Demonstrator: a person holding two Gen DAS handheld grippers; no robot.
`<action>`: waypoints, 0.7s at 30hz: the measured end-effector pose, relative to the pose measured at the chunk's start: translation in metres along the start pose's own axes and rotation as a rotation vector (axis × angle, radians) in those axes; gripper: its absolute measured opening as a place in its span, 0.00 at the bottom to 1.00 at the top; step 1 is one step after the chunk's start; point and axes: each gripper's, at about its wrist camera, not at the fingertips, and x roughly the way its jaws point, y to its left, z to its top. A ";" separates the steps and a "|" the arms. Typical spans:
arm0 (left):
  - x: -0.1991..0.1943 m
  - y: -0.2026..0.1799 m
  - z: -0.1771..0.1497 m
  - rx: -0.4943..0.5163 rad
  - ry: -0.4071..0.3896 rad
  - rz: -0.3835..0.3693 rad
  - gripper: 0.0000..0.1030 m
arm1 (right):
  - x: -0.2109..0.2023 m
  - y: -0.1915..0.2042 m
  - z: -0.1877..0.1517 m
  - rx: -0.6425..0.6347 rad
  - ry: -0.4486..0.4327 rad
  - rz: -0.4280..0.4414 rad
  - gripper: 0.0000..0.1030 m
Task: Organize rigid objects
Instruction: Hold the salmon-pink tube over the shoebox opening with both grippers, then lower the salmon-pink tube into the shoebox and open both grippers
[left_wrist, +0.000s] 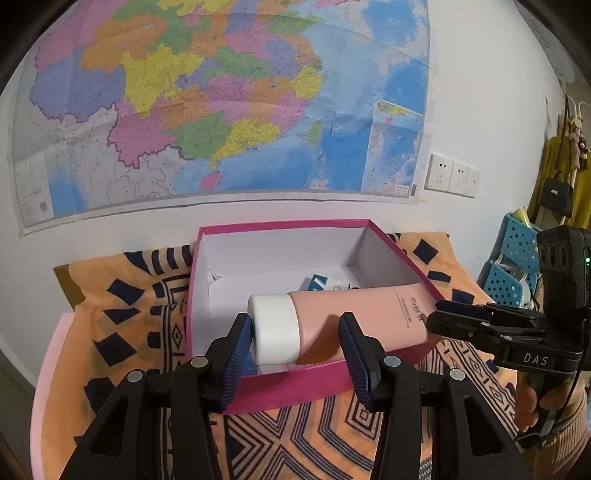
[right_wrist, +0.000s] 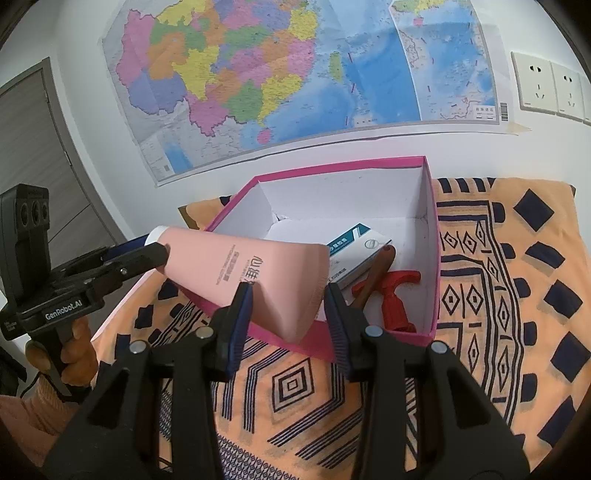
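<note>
White wall with a large colourful map (left_wrist: 207, 110), wall sockets (left_wrist: 452, 175), grey door (right_wrist: 33, 140), orange patterned cloth (right_wrist: 498, 280)

Even, soft indoor light; both views sharp at centre. Fisheye distortion bows the wall map (left_wrist: 221, 103) and darkens the corners. The pink tube (right_wrist: 251, 266) casts a faint shadow below it.

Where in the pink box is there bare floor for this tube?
Free: the box floor's left half, bordered by the left and back walls. Crowded: the right near corner, with the white carton, brown stick and red tool. Both grippers hold the pink tube.
</note>
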 end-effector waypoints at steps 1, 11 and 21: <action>0.002 0.000 0.000 0.000 0.002 0.001 0.47 | 0.001 -0.001 0.001 0.002 0.001 -0.001 0.42; 0.017 0.002 0.002 -0.006 0.025 0.008 0.48 | 0.014 -0.011 0.006 0.024 0.018 -0.007 0.42; 0.028 0.006 0.001 -0.013 0.044 0.012 0.48 | 0.024 -0.013 0.007 0.026 0.031 -0.024 0.42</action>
